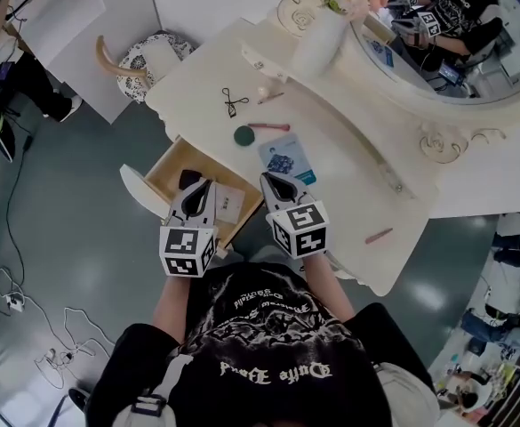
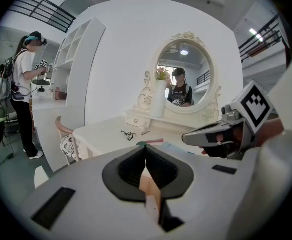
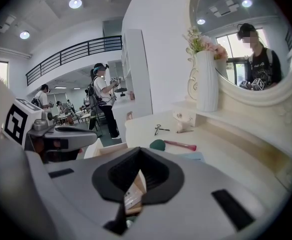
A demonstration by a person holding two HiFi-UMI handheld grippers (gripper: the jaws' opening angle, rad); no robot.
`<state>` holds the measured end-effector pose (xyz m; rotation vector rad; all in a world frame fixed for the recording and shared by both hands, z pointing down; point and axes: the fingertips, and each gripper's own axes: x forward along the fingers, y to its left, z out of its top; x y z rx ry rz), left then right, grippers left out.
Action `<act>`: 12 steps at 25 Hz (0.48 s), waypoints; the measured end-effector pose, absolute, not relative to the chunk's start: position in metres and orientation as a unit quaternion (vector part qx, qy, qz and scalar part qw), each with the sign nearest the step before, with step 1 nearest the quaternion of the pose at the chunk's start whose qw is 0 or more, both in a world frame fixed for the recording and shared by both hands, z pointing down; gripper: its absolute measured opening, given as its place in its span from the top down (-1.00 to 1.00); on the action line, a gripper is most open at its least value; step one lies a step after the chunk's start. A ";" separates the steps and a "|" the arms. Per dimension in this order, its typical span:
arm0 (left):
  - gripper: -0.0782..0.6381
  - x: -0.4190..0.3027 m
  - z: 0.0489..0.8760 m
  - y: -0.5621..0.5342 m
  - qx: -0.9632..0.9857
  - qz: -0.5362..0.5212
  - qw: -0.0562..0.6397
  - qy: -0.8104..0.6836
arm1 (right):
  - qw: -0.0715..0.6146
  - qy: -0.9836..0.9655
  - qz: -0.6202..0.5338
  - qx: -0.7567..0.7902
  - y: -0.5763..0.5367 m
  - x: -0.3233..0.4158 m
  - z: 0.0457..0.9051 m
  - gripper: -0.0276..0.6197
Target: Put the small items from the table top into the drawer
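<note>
On the white dressing table (image 1: 331, 140) lie a black eyelash curler (image 1: 234, 101), a green round sponge (image 1: 244, 135), a pink brush (image 1: 269, 126), a blue packet (image 1: 287, 159) and a small pale item (image 1: 264, 92). A pink stick (image 1: 378, 235) rests near the table's right front edge. The wooden drawer (image 1: 172, 169) stands pulled out and holds a dark item (image 1: 188, 179) and a white card (image 1: 230, 203). My left gripper (image 1: 199, 185) hovers over the drawer, shut and empty. My right gripper (image 1: 273, 178) hangs beside the blue packet at the table's edge, shut and empty.
A white vase with flowers (image 1: 324, 34) and a round mirror (image 1: 455, 34) stand at the table's back. A chair with a patterned seat (image 1: 144, 59) sits at the far left end. People stand in the room behind, one (image 2: 28, 84) at a counter.
</note>
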<state>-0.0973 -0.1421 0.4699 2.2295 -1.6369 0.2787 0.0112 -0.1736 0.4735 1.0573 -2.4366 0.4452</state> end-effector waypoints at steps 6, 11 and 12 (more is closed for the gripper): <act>0.74 -0.102 0.472 -0.139 0.786 0.104 0.183 -0.582 | 0.225 -0.883 0.159 0.380 -0.173 0.007 0.476 0.88; 0.74 -0.104 0.471 -0.140 0.786 0.105 0.181 -0.581 | 0.227 -0.882 0.159 0.382 -0.173 0.005 0.477 0.89; 0.74 -0.104 0.471 -0.140 0.786 0.106 0.182 -0.581 | 0.227 -0.882 0.158 0.383 -0.172 0.005 0.477 0.89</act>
